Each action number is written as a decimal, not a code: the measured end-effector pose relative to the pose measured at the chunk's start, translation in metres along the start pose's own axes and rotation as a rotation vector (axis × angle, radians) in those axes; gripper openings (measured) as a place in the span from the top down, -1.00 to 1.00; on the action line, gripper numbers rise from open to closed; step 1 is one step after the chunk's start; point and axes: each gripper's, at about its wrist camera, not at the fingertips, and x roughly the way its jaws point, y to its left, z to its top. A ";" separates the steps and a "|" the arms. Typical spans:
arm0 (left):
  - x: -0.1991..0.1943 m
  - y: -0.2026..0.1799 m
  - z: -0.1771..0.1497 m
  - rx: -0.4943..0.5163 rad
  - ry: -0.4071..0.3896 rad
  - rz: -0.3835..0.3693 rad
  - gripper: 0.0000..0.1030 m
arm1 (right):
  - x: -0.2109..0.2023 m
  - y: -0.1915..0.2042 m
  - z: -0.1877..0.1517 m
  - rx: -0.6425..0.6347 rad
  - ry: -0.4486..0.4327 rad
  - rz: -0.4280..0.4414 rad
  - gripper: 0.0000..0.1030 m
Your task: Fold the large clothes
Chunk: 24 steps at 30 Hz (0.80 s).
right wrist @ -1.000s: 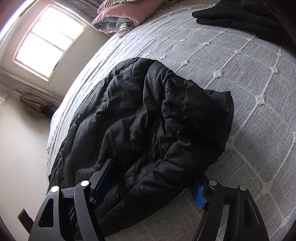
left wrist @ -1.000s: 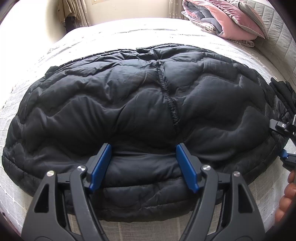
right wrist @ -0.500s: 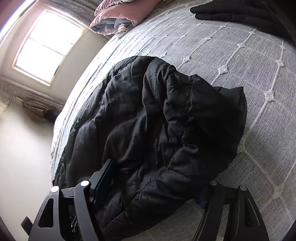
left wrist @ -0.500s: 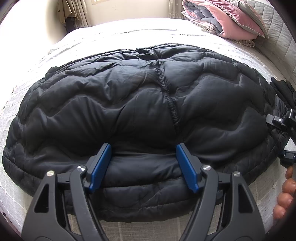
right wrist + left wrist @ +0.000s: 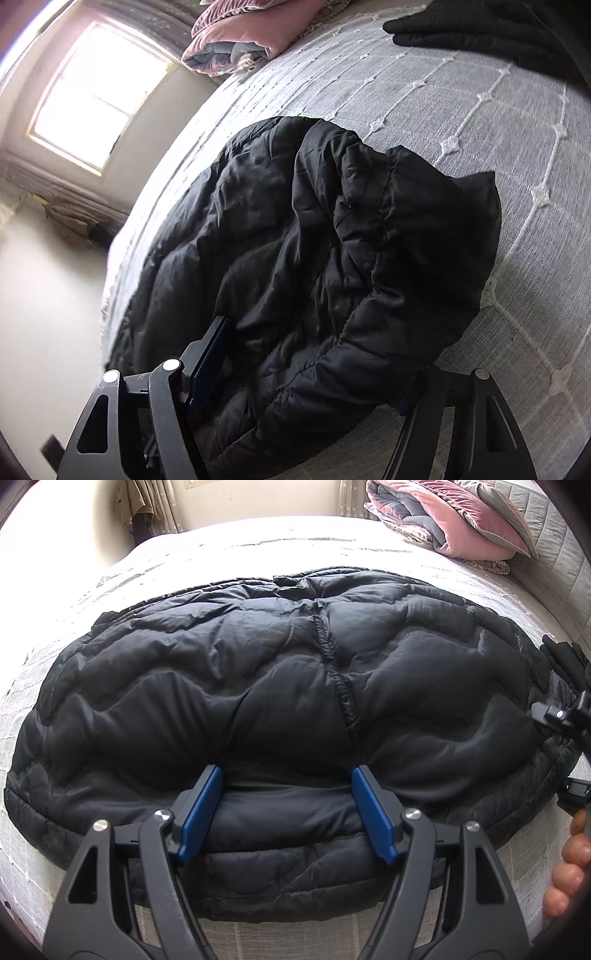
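Observation:
A black quilted puffer jacket (image 5: 258, 701) lies spread across the grey bedspread (image 5: 221, 554). My left gripper (image 5: 288, 801) is open, its blue pads set wide over the jacket's near hem fold. The right gripper (image 5: 565, 746) shows at the jacket's right end in the left wrist view. In the right wrist view the jacket's end (image 5: 351, 258) bulges between the fingers of my right gripper (image 5: 314, 369), which stand wide apart. The left pad (image 5: 210, 362) shows beside the fabric; the right pad is hidden under it.
Folded pink and grey quilts (image 5: 450, 520) sit at the bed's far right corner. A folded black garment (image 5: 480, 29) lies on the bedspread beyond the jacket's end. A window (image 5: 96, 96) and hanging clothes (image 5: 140, 506) are behind the bed.
The right gripper has pushed further in over the jacket's end, so the fabric now covers its right pad and bunches higher. The left gripper has stayed still.

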 end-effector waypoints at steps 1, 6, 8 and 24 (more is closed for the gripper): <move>0.000 -0.001 0.000 0.000 -0.001 0.001 -0.42 | -0.001 -0.003 0.001 0.029 0.002 0.038 -0.40; 0.000 -0.004 -0.001 0.002 -0.006 0.005 -0.42 | -0.002 -0.002 0.003 0.029 -0.004 0.080 0.04; 0.001 -0.004 -0.001 0.000 -0.007 0.002 -0.42 | -0.005 0.000 0.004 0.013 -0.021 0.081 0.34; -0.027 -0.018 0.004 0.028 -0.003 -0.169 -0.42 | -0.089 0.031 0.010 -0.265 -0.302 0.054 0.78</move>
